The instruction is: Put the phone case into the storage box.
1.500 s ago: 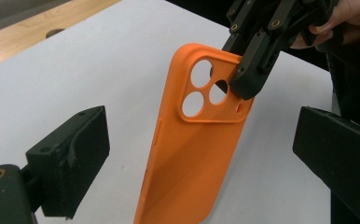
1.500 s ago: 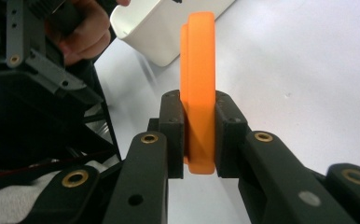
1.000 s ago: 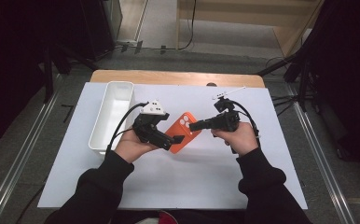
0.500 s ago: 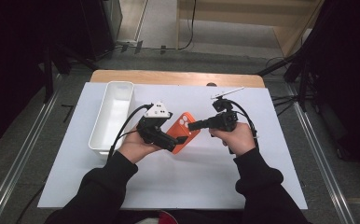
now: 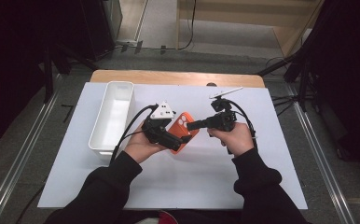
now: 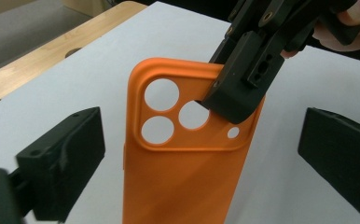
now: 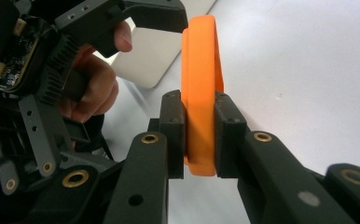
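From above, at the frame's centre, my right gripper [image 5: 190, 125] pinches the orange phone case [image 5: 184, 130] as it did a second ago, while my left gripper [image 5: 182, 140] has crept slightly along it. In the left gripper view my jaws stand wide either side of the case [image 6: 187, 172], not touching. In the right gripper view my pads clamp its edge [image 7: 199, 116]. I judge a handover is close.

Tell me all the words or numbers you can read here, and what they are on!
There are none to read. The orange case is plain, with round holes and no print. The white bin and the white sheet on the table are blank. The black tongs, left and right, carry no lettering. A circuit board beside the left tongs has marks too small to read.
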A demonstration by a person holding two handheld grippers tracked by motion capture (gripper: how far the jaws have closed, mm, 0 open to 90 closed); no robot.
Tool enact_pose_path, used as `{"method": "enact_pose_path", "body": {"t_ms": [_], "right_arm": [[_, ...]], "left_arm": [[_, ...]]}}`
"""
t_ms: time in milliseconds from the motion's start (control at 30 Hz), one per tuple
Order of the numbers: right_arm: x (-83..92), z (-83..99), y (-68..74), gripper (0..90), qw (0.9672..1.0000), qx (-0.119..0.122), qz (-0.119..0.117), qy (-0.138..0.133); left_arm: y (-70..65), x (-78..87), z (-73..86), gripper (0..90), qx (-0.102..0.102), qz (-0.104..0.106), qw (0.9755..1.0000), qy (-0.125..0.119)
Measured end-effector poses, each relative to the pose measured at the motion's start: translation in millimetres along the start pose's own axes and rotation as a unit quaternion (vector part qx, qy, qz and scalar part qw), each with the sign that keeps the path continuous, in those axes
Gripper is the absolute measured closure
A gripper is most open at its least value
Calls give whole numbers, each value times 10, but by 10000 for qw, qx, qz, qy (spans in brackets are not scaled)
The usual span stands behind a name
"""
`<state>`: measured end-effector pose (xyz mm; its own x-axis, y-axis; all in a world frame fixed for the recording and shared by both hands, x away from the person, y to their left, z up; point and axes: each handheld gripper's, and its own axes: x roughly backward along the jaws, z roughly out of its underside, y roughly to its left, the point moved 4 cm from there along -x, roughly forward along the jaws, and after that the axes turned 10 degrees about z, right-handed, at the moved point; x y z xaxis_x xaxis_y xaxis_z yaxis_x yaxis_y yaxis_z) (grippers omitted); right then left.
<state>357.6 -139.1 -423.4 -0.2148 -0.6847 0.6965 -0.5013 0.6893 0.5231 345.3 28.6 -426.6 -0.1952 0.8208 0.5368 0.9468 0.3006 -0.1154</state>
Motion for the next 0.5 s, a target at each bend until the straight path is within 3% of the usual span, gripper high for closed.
{"method": "enact_pose_path", "body": {"t_ms": [500], "right_arm": [[41,-33,83,761,10000,-9,-20,-81]], "left_arm": [[-29,-93,-13,0,-192,-187,9996,-66]]}}
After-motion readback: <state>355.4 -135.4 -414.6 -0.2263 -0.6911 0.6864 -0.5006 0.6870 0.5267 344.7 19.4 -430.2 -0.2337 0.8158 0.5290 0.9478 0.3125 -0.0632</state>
